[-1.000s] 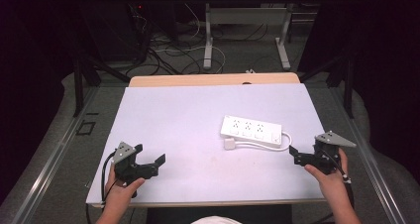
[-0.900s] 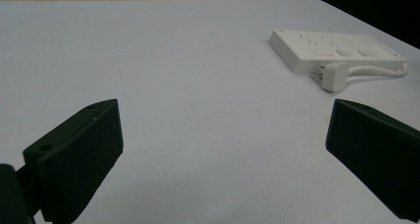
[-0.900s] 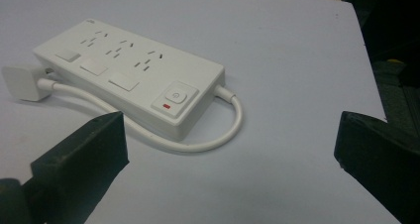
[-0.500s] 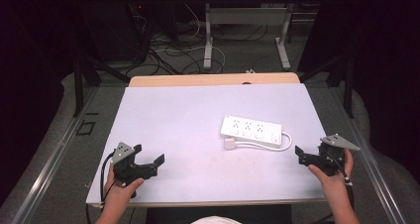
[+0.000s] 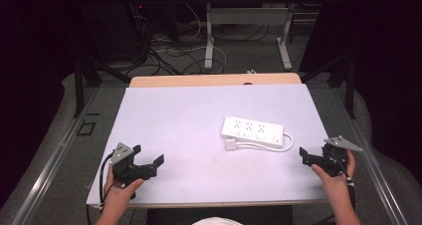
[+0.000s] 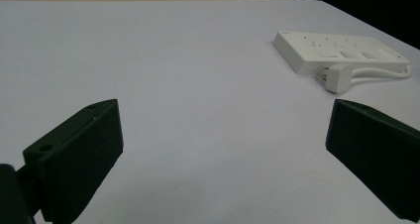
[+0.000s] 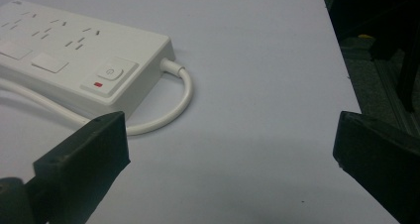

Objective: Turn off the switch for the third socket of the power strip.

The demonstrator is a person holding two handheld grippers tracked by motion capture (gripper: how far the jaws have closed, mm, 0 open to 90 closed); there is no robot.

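A white power strip (image 5: 253,131) lies flat on the right half of the white table (image 5: 179,115). Its cable (image 5: 291,144) loops round the right end and runs back along the front to a white plug (image 5: 231,145). My right gripper (image 5: 312,153) stands open near the table's right edge, just right of the strip's switch end (image 7: 109,74), with nothing between its jaws (image 7: 228,154). My left gripper (image 5: 148,157) is open too, at the near left, and faces across bare table toward the strip (image 6: 341,49) and plug (image 6: 339,77).
A wooden strip (image 5: 214,79) runs along the table's far edge. Beyond it, loose cables (image 5: 164,51) and the legs of another table (image 5: 210,41) stand on the floor. A metal rail (image 5: 54,155) runs along the left side.
My right gripper has drifted slightly right and toward the near edge, away from the strip. The left gripper and the strip have stayed put.
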